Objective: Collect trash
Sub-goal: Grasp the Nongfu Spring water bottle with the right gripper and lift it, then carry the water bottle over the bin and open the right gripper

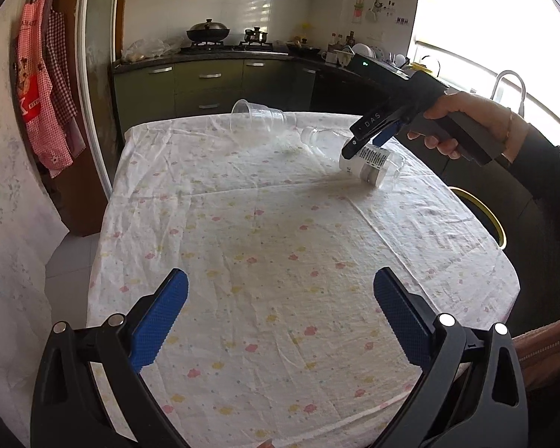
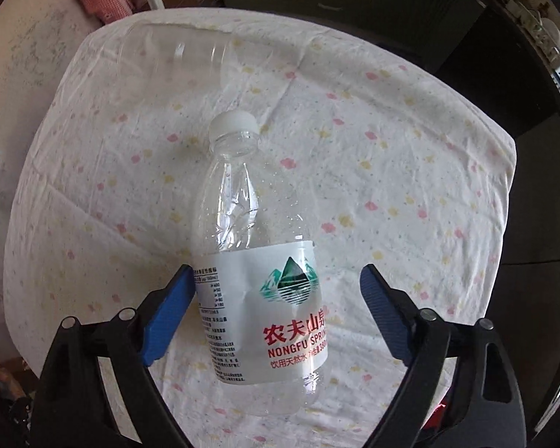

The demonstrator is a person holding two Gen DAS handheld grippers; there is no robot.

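Empty water bottle (image 2: 257, 283) lies on its side on the floral tablecloth (image 1: 280, 246), far end, just short of the clear plastic cup (image 1: 259, 114). Right gripper (image 2: 276, 310) hangs straight down over the bottle, jaws wide and straddling the label; left pad looks close, right pad stands clear. Long axis runs forward between the fingers, cap away. Left gripper (image 1: 280, 317) wide, empty, well apart at the near edge.

Both tongs gape — left tongs (image 1: 280, 313) angled downward, right tongs (image 2: 276, 310) pointing down.
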